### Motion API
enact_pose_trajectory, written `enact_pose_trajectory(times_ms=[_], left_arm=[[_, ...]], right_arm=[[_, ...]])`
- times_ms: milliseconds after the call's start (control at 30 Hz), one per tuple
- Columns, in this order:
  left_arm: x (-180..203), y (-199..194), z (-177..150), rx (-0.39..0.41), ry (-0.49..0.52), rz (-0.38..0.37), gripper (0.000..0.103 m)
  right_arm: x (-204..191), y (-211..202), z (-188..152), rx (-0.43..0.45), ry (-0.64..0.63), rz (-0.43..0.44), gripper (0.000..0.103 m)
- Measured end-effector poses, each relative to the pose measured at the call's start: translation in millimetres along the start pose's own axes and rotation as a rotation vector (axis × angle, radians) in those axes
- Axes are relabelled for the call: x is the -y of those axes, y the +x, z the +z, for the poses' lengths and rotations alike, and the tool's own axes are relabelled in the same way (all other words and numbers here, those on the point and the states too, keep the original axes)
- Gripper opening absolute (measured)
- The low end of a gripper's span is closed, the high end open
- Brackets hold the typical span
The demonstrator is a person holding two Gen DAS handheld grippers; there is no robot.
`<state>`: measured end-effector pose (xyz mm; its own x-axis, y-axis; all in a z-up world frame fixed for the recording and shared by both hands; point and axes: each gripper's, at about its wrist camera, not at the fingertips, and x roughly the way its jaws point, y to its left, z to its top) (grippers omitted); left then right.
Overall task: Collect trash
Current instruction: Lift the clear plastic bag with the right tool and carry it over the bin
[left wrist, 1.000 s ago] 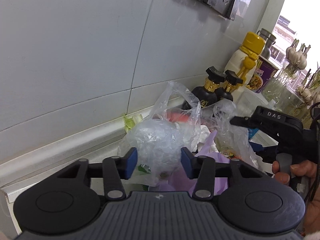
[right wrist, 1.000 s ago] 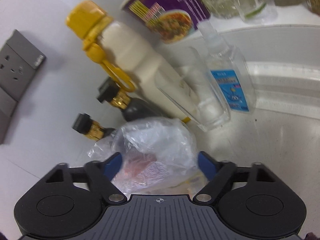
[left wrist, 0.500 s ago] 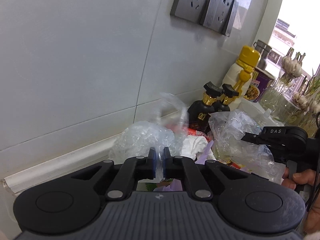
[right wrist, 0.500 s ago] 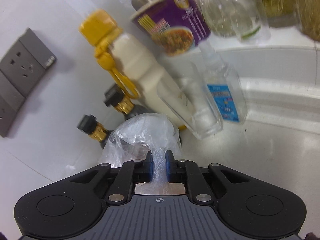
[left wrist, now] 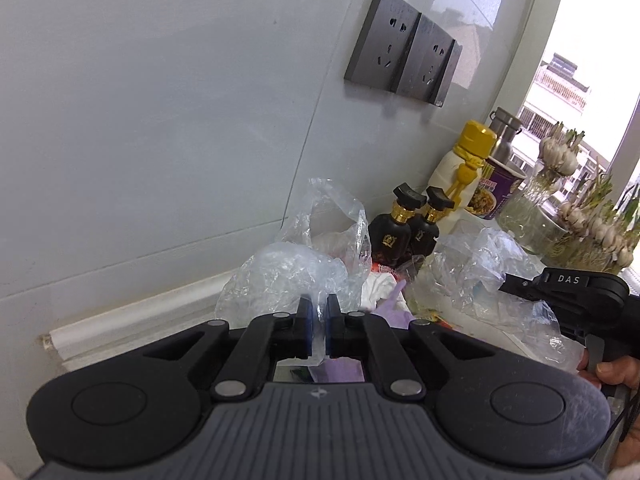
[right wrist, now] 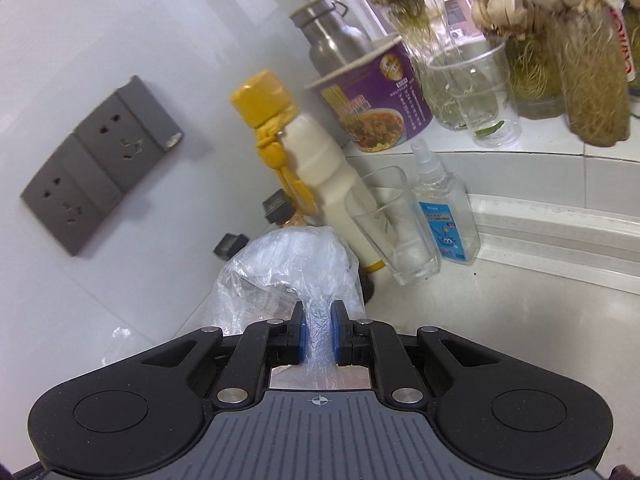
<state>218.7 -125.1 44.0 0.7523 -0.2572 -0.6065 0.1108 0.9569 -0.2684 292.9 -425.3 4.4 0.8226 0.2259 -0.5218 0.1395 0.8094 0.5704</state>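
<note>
Where the counter meets the tiled wall, a clear plastic trash bag [left wrist: 288, 276] sits open-mouthed, its rim gathered on two sides. Left gripper [left wrist: 318, 326]: jaws nearly closed, blue pads pinching a fold of the bag's near rim. Right gripper [right wrist: 319, 334]: jaws likewise drawn in, pads pressing a twisted strip of the same film [right wrist: 288, 264]; in the left wrist view this gripper [left wrist: 560, 292] enters from the right, held by a hand [left wrist: 612, 372], with the film of the bag's other side bunched in front of it. Inside the bag, white crumpled paper [left wrist: 380, 286] and a purple scrap [left wrist: 394, 308] are visible. Behind the bag stand two black bottles with gold collars [left wrist: 390, 236], touching each other, and beside them a cream bottle with a yellow cap [right wrist: 316, 160]. To its right: an empty drinking glass [right wrist: 394, 228], just in front of the cream bottle, and a small clear spray bottle with a blue label [right wrist: 440, 216]. On the raised ledge behind are a purple instant-noodle cup [right wrist: 376, 108], a steel flask [right wrist: 332, 40] and clear cups holding sprouting garlic [right wrist: 468, 80]. Two grey wall sockets [left wrist: 402, 62] are mounted side by side above.
</note>
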Motion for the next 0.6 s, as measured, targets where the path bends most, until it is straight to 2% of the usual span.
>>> enact_pose_trajectory(times_ms=[400, 600], left_arm=[[-22.0, -44.8, -25.3, -0.031, -0.058, -0.005, 0.005], [-39.0, -67.5, -45.1, -0.056, -0.094, -0.009, 0.005]], right_arm=[[-22.7, -50.8, -39.7, -0.044, -0.052, 0.016, 0.011], [-25.2, -68.9, -74.0, -0.111, -0.041, 0.031, 0.011]])
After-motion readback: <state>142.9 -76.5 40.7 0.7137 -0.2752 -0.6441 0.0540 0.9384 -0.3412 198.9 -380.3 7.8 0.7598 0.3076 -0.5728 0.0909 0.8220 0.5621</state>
